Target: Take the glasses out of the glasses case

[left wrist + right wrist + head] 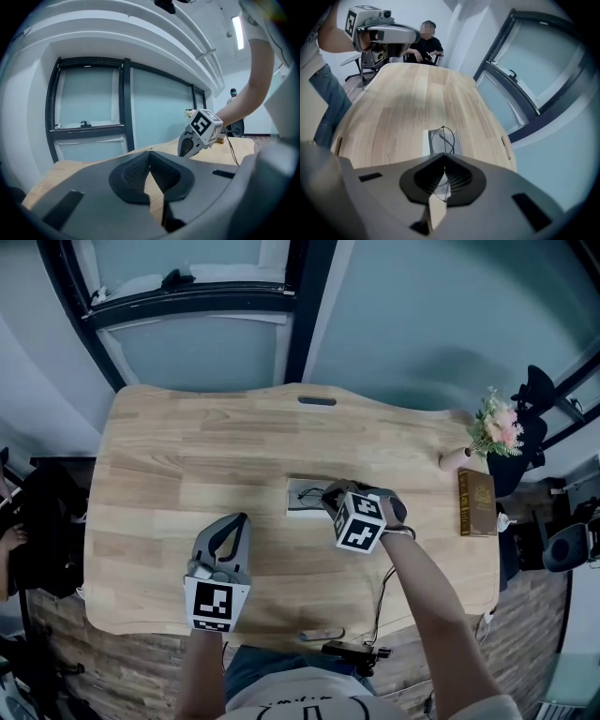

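A grey open glasses case [295, 507] lies flat near the middle of the wooden table [187, 456]. My right gripper [330, 499] points steeply down just above the case, shut on the thin black wire glasses [443, 137]. One lens loop sticks out past the pads over the case [432, 146], and part of the frame shows behind the right gripper [444, 158]. My left gripper [241, 519] hovers over bare wood to the front left of the case, pads together with nothing in them. In the left gripper view the left gripper [150, 154] faces the window, with the right gripper [187, 146] off to its right.
A brown book [476, 502] and a small vase of flowers [494, 426] stand at the table's right end. A cable slot [317, 401] is cut near the far edge. A black device [352, 650] and cable hang at the front edge. A person [426, 44] sits beyond the table's left end.
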Demonstrator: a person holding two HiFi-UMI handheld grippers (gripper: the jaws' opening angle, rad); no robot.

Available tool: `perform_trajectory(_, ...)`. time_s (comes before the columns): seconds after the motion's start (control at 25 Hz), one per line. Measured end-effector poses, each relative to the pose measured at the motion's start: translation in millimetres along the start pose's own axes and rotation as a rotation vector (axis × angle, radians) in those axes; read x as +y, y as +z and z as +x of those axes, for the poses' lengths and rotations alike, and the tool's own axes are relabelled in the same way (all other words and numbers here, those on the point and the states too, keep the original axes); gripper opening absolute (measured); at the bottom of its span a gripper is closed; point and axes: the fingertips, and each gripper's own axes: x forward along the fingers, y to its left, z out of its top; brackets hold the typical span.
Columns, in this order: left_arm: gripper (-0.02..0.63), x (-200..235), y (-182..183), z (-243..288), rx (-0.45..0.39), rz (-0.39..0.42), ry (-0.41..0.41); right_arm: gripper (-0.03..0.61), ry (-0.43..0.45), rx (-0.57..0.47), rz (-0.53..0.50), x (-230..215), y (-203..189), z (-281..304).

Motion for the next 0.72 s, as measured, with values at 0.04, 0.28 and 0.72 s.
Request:
perform_trajectory(0.04,0.017,-1,1,-1,-0.002,0.003,0.0,0.014,-0.004,-0.004,0.019,1,-3,-4)
perform_trajectory(0.28,0.017,-14,5,3,-0.01,0.007,-0.014,0.014,-0.041,-0.018,0.184,1,-44,-37)
perform_trajectory(0.72,0.017,-48,15,27,-0.01,0.032,-0.08,0.015,-0.072,0.039,0.456,28,-156,-76)
